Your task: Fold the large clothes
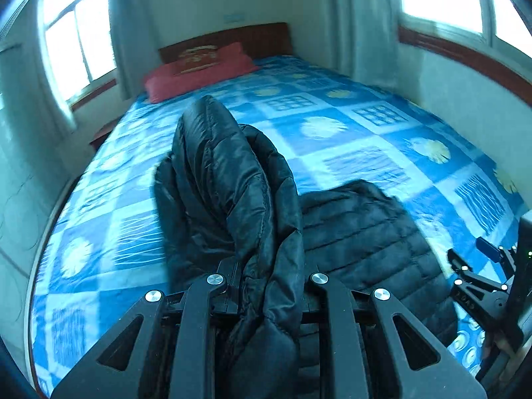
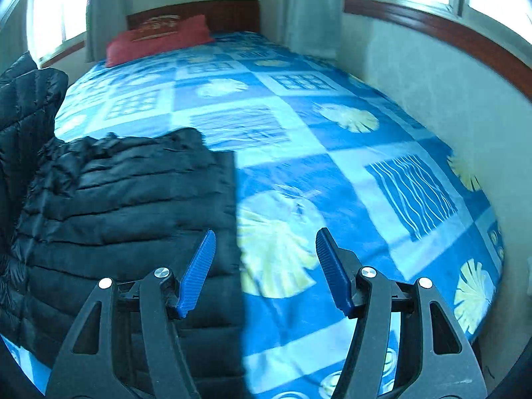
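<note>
Closest in, the left gripper (image 1: 266, 286) has its jaws drawn in on a thick bunch of the black puffer jacket (image 1: 229, 179), which fills the gap between the fingers and rises in a tall, puffy fold above them, lifted off the bed. In the right wrist view, the right gripper (image 2: 266, 272) hangs with its blue-padded fingers (image 2: 198, 274) spread wide and nothing between them; the left finger sits over the near edge of the flat part of the jacket, the right one over bare bedding. That flat part lies with its quilted rows running crosswise, spread on the blue patchwork bedsheet (image 2: 332, 173), toward the near left of the bed. Farther off, the sheet's squares with pale shell and wave prints run on to a red pillow (image 1: 199, 69) lying against the dark wooden headboard (image 1: 262, 38). Beyond that, curtained windows (image 1: 76, 40) stand on both sides of the room.
</note>
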`<state>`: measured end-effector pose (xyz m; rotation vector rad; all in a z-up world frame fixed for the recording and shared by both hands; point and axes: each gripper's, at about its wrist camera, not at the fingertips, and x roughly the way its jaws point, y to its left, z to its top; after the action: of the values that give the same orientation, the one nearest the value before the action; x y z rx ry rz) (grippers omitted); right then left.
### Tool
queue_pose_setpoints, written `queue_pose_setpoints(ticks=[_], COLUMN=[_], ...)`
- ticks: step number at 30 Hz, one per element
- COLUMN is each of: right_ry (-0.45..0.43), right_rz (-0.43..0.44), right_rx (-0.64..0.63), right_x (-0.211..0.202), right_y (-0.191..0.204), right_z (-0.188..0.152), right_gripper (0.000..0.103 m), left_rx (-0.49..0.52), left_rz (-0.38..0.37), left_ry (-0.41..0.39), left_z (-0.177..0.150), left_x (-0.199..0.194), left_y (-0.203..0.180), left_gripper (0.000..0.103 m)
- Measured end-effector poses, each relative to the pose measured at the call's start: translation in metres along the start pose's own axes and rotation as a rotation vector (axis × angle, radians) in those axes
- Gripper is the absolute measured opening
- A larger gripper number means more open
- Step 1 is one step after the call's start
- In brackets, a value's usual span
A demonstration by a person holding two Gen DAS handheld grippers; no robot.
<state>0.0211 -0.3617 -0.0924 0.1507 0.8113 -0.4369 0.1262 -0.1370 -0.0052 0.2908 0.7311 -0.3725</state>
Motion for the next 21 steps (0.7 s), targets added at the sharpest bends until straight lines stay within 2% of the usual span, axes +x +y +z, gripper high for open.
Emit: queue_pose_setpoints(ticks=[7,13,19,21], right_ry=[0.044,0.085,0.099,0.094], right_rz=[-0.041,-0.063,-0.072,-0.076], right_rx=[0.024,0.040,0.043,0.042], right_x=[0.019,0.035,0.039,0.037], right_y=[-0.025,-0.038,-0.041,-0.042], right_z=[-0.008,-0.018,-0.022,-0.022], right_gripper=[0.062,0.063,0.066,0.066], left_rx=[0.102,0.148,0.148,0.161], left_rz=[-0.073,-0.081,-0.083,-0.089], left_ry=[0.074,0.112,0.092,0.071], left_z=[-0.010,-0.027,-0.027,-0.026], left_x=[0.051,0.079,0.069,0.063], left_y=[-0.073,-0.103,-0.106,-0.112], left_gripper=[0.018,0.019,0.025,0.032])
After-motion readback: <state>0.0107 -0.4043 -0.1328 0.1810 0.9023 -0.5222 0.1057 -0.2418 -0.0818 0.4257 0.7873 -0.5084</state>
